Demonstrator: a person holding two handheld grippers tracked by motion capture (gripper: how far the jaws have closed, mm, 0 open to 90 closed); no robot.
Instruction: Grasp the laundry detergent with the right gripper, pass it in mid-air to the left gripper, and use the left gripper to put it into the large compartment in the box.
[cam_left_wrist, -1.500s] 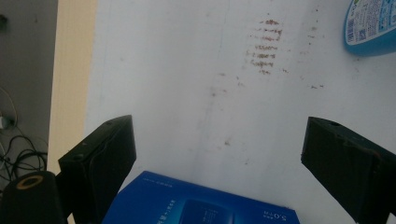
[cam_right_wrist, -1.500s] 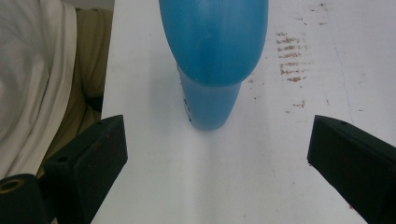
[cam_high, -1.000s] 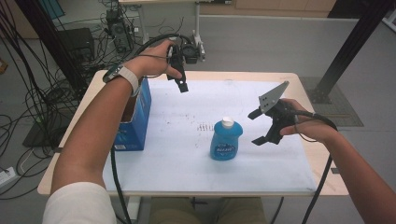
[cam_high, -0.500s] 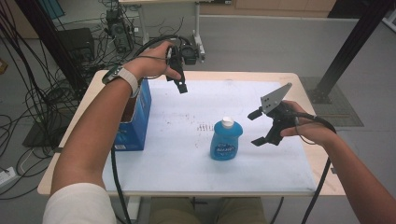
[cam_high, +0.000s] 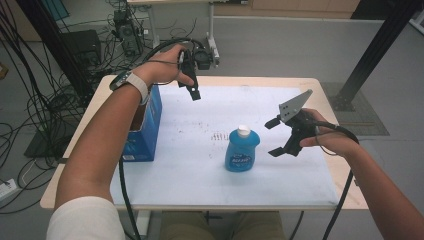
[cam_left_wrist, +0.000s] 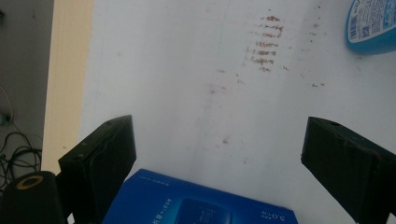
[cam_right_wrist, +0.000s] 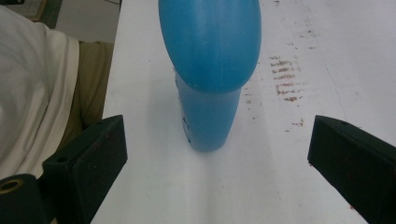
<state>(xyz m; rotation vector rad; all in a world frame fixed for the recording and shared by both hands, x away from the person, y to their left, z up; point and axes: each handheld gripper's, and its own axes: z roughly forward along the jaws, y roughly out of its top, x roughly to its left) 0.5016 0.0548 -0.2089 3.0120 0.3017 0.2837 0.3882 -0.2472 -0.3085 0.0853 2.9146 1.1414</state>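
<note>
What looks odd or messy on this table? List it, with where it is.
Only the white table cover looks off: brownish smudges and short streaks stain it just left of the upright blue bottle. The blue box stands squarely at the left edge. Nothing spilled.

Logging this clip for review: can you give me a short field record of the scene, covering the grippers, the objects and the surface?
surface: table with a white sheet, brown smudges near the middle
bottle: blue, white cap, upright, mid-table
box: blue, at the table's left edge
left gripper: open, empty, raised beside the box
right gripper: open, aimed at the bottle, not touching it
contact: none
</note>
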